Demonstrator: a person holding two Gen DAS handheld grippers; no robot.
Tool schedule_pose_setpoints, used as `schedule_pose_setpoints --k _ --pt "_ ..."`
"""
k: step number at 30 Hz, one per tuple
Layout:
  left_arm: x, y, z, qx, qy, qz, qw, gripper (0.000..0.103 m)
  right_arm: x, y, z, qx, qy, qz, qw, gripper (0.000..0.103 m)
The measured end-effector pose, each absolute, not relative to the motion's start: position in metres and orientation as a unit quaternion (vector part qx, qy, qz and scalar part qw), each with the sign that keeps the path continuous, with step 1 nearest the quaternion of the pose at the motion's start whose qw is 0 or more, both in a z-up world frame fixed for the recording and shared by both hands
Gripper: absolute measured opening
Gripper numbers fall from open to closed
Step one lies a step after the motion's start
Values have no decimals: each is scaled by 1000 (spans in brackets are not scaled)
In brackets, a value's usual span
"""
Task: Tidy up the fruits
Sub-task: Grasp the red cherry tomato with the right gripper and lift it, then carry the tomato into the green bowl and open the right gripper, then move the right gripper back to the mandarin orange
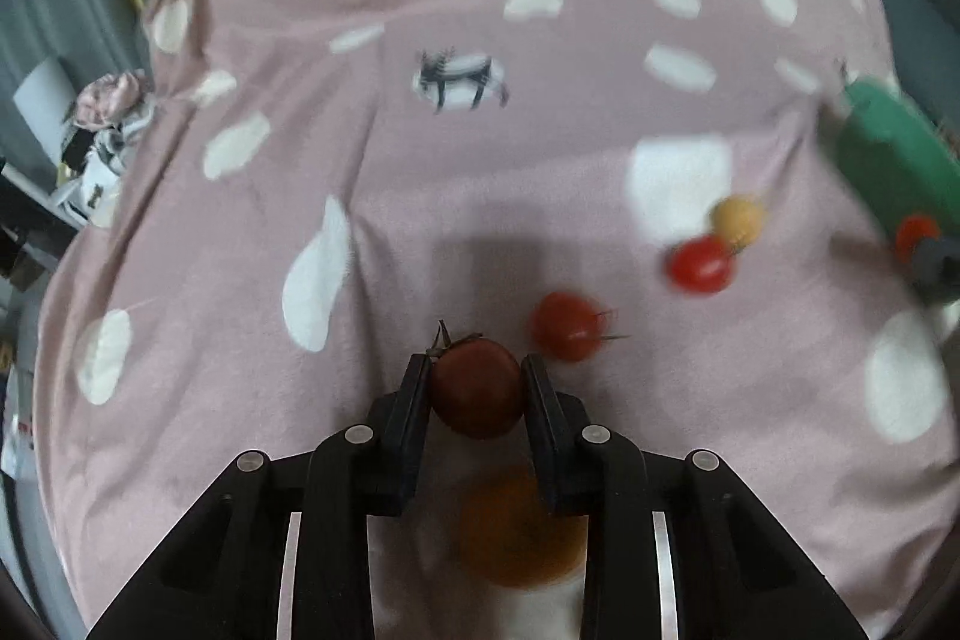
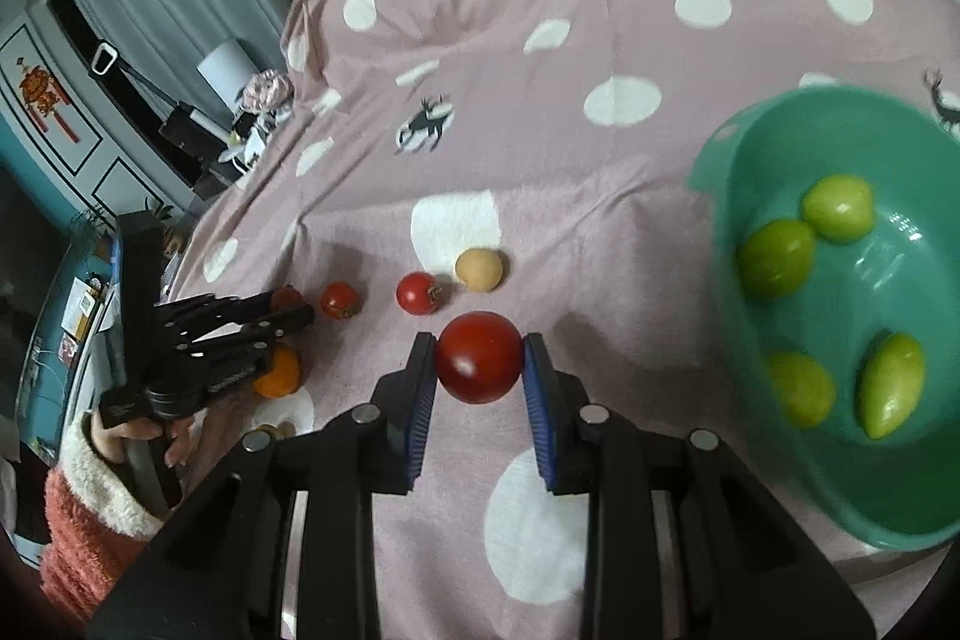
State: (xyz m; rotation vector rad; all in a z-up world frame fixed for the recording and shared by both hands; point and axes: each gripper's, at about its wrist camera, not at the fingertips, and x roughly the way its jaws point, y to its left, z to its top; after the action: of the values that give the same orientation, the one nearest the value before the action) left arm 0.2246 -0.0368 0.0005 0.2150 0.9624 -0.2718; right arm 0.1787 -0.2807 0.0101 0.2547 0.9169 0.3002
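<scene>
Left wrist view: a pink polka-dot bedsheet (image 1: 420,172) covers the surface, grey curtains behind. The left gripper (image 1: 478,383) clamps a dark red tomato (image 1: 478,388), an orange (image 1: 519,532) blurred beneath.

Right wrist view: same sheet — the right gripper (image 2: 480,364) pinches a glossy red tomato (image 2: 479,357) beside the green bowl (image 2: 750,148) holding green fruits (image 2: 777,256).

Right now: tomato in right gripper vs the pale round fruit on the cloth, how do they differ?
The tomato is deep red; the pale fruit is tan. The tomato looks larger. The tomato is clamped in the right gripper; the pale fruit lies loose on the cloth. Both are round.
</scene>
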Motion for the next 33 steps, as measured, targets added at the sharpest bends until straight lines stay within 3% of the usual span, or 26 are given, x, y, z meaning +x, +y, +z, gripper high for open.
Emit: schedule_pose_setpoints --k 8,14,19,20,22,24,28,33 --pt "172 -158 77 81 340 -303 887 31 135 -353 46 157 373 101 909 29" --pt "187 -250 83 59 335 -353 871 31 103 -427 58 189 319 30 928 29" --pt "208 -303 62 48 389 -384 836 32 111 -467 31 194 341 -10 920 35" --pt "207 -311 57 63 403 -377 832 37 111 -468 31 183 340 -13 922 42" --pt "207 -315 53 76 412 -357 835 87 107 -465 35 158 328 -3 932 91" --pt "205 -306 56 73 400 -330 852 103 98 -468 39 139 313 -45 938 103" --pt "205 -272 68 32 402 -329 854 103 91 -477 45 177 311 -21 933 103" --pt "186 -216 74 52 378 -297 875 103 101 -445 47 167 321 11 932 103"
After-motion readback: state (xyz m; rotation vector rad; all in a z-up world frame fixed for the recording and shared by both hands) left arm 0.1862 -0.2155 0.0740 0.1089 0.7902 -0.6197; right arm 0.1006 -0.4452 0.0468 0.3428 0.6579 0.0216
